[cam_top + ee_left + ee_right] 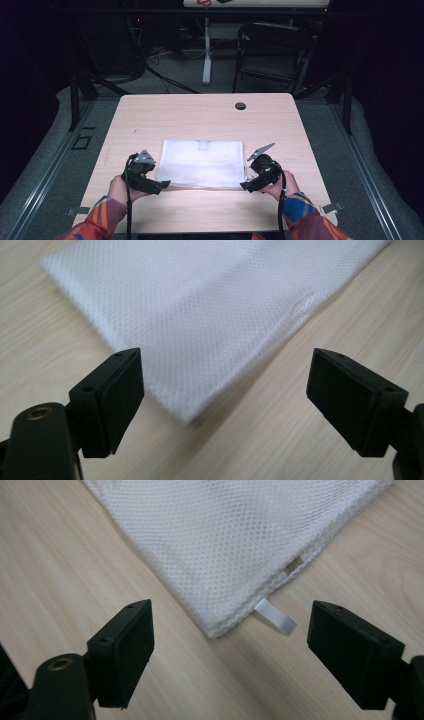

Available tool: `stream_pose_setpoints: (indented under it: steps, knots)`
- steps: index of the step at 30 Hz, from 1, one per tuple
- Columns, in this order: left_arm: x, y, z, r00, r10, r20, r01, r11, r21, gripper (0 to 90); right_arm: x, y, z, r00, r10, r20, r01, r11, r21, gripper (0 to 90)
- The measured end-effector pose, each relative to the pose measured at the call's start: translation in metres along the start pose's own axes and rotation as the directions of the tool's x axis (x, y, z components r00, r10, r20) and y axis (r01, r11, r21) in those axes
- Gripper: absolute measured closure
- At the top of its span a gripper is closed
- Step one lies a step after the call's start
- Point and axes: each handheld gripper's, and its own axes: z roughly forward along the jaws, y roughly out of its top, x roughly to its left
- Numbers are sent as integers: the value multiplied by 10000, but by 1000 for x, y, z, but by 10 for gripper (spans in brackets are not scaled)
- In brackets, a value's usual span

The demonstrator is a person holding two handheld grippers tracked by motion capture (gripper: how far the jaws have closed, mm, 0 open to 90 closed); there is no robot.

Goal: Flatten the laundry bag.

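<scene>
Mesh bag (201, 163) flat on table (150, 115), folded, white. Left gripper (161, 186) and right gripper (246, 187) at its near corners, jaws wide apart, nothing held (white tab (275, 616) by right corner).

A: What sort of place is this?

B: A lab or recording studio, I'd say. A plain wooden table (200, 120) stands at the frame's centre, with dark curtains closing in both sides.

A: What else points that way?

B: Metal rails (45, 170) run along the grey carpeted floor at lower left and lower right. Loose cables (160, 55) trail across the floor at upper centre, beside a white desk leg (207, 50).

A: Any furniture?

B: A black folding chair (270, 50) at upper right, and a small red light (139, 20) glows on dark equipment at upper left.
</scene>
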Motion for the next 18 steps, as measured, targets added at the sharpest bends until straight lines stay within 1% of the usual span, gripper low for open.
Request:
stream_pose_setpoints:
  steps: [1,2,3,5,7,8,9,10,11,12,13,15,16,17,18]
  knots:
    - [-3,3,3,9998,112,144,-113,9999,45,156,-1,-2,-2,9999,-6,-105,5,9999,-133,163]
    - [-6,6,7,9996,223,196,-224,9997,42,157,-1,-2,-5,9999,78,-83,-79,9999,-115,156]
    - [-9,9,11,9991,379,215,-380,9993,71,158,0,-4,-6,9999,143,-90,-145,9996,-222,153]
    - [-16,15,20,9969,693,368,-702,9973,237,165,0,-7,-11,9997,242,-67,-245,9991,-334,158]
    - [-22,22,30,9930,1090,463,-1112,9927,461,172,0,-9,-13,9998,204,-31,-205,9994,-291,160]
    - [-25,26,35,9909,1233,542,-1260,9908,500,183,0,-10,-13,9996,234,-146,-240,9991,-359,164]
    - [-28,29,40,9886,1402,542,-1432,9881,557,199,0,-11,-13,9998,188,-34,-188,9996,-231,168]
    - [-31,33,45,9862,1518,663,-1558,9859,605,210,0,-12,-12,9997,234,-13,-234,9994,-245,170]
    - [-34,37,50,9836,1659,710,-1705,9833,636,254,-1,-14,-11,9995,297,-84,-300,9991,-313,188]
    - [-38,39,55,9810,1824,665,-1867,9803,647,254,-1,-14,-11,9995,297,-84,-300,9991,-313,188]
    - [-39,42,59,9760,1973,918,-2044,9759,766,271,-2,-13,-10,9995,309,-68,-310,9993,-196,188]
    - [-44,46,67,9704,2240,897,-2324,9678,965,296,-2,-13,-9,9995,308,-50,-309,9995,-97,194]
    - [-45,47,71,9665,2348,1035,-2452,9640,1026,312,-2,-13,-8,9996,269,-30,-269,9996,-78,199]
    - [-46,49,75,9632,2484,1025,-2599,9580,1210,360,-2,-13,-6,9997,226,-100,-227,9996,-161,203]
    - [-46,49,75,9632,2484,1025,-2599,9580,1210,368,-2,-13,-6,9997,226,-100,-227,9996,-161,203]
